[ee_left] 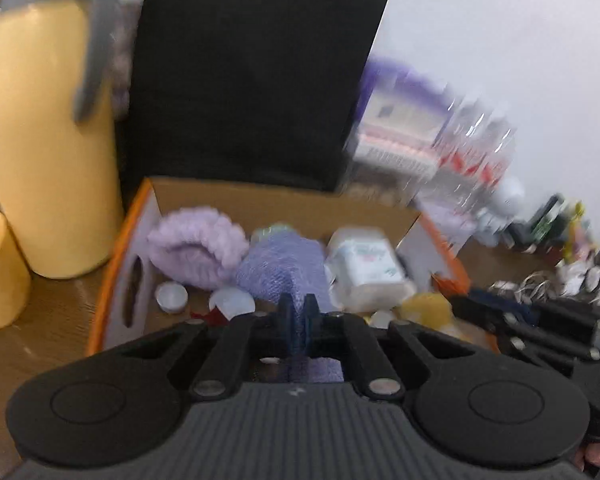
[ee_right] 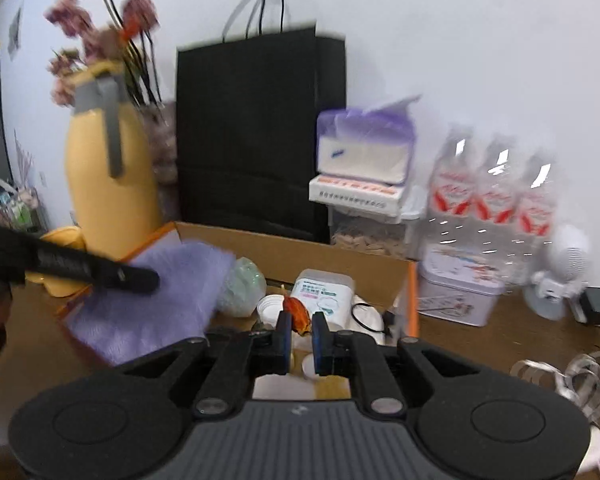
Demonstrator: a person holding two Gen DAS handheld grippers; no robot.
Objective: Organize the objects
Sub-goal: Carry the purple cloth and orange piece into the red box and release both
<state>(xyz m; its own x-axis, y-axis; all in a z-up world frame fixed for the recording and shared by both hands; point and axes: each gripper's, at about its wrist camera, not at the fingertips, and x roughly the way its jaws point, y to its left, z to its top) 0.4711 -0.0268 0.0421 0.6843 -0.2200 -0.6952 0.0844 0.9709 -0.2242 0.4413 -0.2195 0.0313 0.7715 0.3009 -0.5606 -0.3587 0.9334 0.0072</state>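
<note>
- Presently, the left gripper (ee_left: 299,318) is found clenched, its two fingers almost touching. A purple cloth (ee_right: 160,300) appears to be pinched by one edge between them.
- In the right wrist view, the cloth is seen hanging as a loose sheet over the left side of the cardboard box (ee_right: 300,248), partly across its orange-edged flap.
- The cloth is judged light, soft and limp. It can be expected to drape, fold on itself and snag on the box edge. A hold near a corner or hem is judged best, with the sheet let down gradually.
- The right gripper (ee_right: 302,336) is closed down on a small orange-red scrap (ee_right: 298,315), which stands at its fingertips above the box interior. What it is made of cannot be told through the blur.
- The scrap is judged very light and crushable, so only slight pressure is called for. It could slip out unnoticed.
- Already lying inside the box are a white tissue pack (ee_right: 324,292), a fluffy lilac item (ee_left: 198,248) and a white cap (ee_left: 172,296).
- The box rests on a brown table (ee_right: 480,344), just in front of a black paper bag (ee_right: 252,140).
</note>
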